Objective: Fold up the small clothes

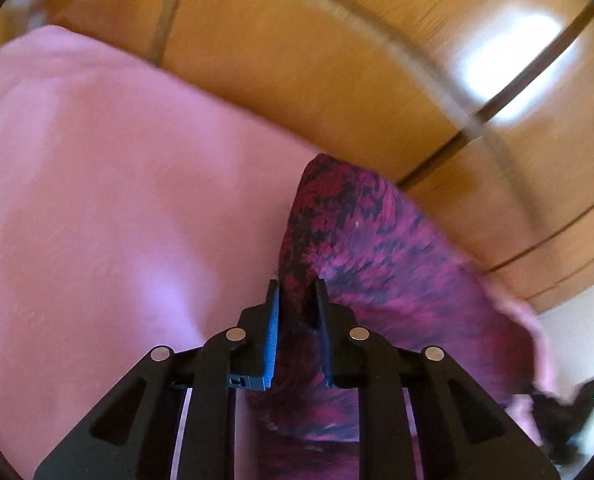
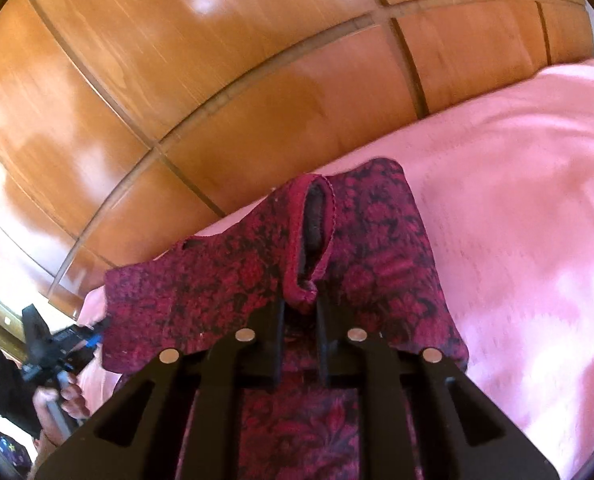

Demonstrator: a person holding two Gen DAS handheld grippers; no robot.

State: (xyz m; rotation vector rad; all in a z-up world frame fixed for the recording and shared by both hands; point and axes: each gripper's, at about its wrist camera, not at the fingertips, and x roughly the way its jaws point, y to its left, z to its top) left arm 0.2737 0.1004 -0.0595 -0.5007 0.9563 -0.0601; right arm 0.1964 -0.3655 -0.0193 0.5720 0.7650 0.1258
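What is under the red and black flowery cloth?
Under the red and black cloth lies a pink bedspread, showing beside it and beyond it. The part right beneath the cloth is covered, so anything else there cannot be seen. Behind the bed stand wooden cupboard doors.

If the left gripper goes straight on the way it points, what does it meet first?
Probably the dark red and black patterned garment that the left gripper already pinches, then the pink bedcover beneath; depth is unclear.

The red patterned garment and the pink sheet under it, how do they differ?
The garment is dark red with a black floral pattern; the sheet is plain pink. The garment is small, and pinched by the left gripper and right gripper; the sheet spreads wide and flat, ungripped. Both are soft fabric.
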